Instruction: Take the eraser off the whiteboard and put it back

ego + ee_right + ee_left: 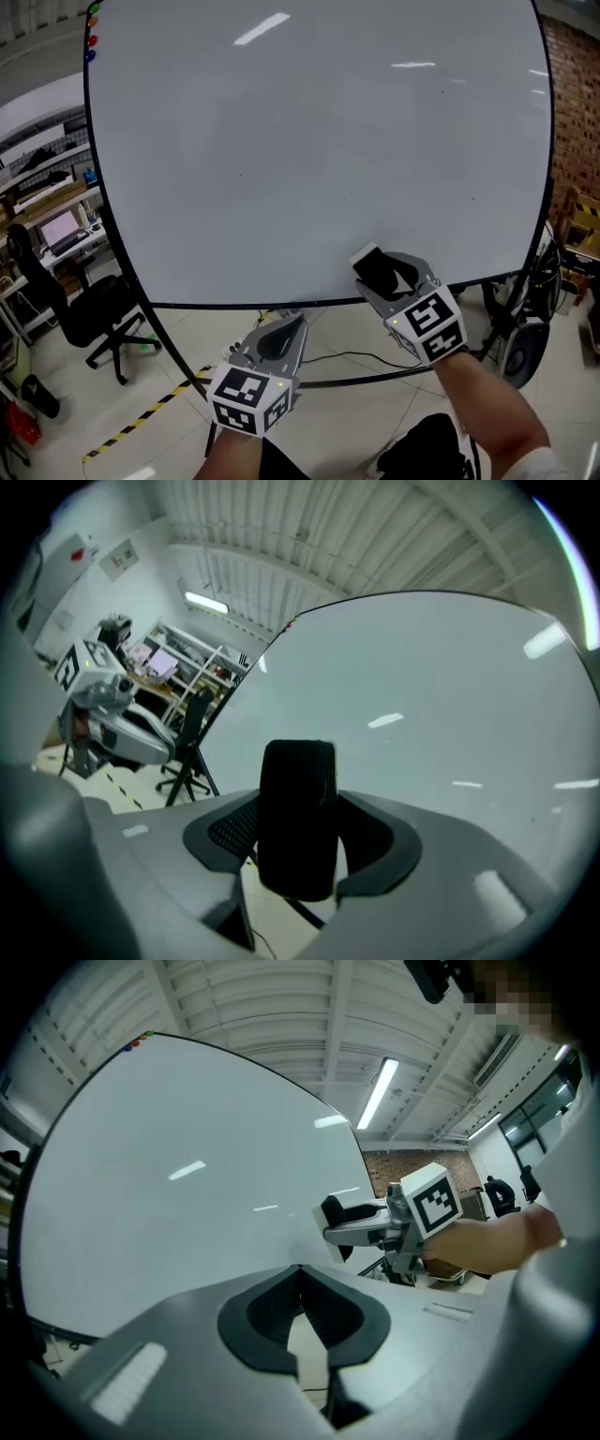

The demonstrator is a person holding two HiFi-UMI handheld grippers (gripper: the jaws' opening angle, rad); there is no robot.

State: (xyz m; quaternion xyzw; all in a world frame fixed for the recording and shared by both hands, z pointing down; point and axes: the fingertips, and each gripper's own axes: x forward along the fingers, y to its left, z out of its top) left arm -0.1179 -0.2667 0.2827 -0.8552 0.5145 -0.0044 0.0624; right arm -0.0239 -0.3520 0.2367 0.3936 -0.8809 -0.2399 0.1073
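A black felt eraser with a white back [373,269] sits between the jaws of my right gripper [384,274], which is shut on it. It is held just off the lower right part of the whiteboard [309,159]. In the right gripper view the eraser [298,817] stands upright between the pads, with the whiteboard [441,705] ahead. My left gripper [285,324] hangs below the board's bottom edge, shut and with nothing in it. The left gripper view shows the right gripper [361,1227] holding the eraser [334,1215] near the board.
Coloured magnets [91,34] sit at the board's top left corner. A black office chair [89,309] and a desk with a laptop [58,230] stand at the left. Yellow-black floor tape [141,417] runs below. The board's stand and a wheel [521,345] are at the right, by a brick wall [572,112].
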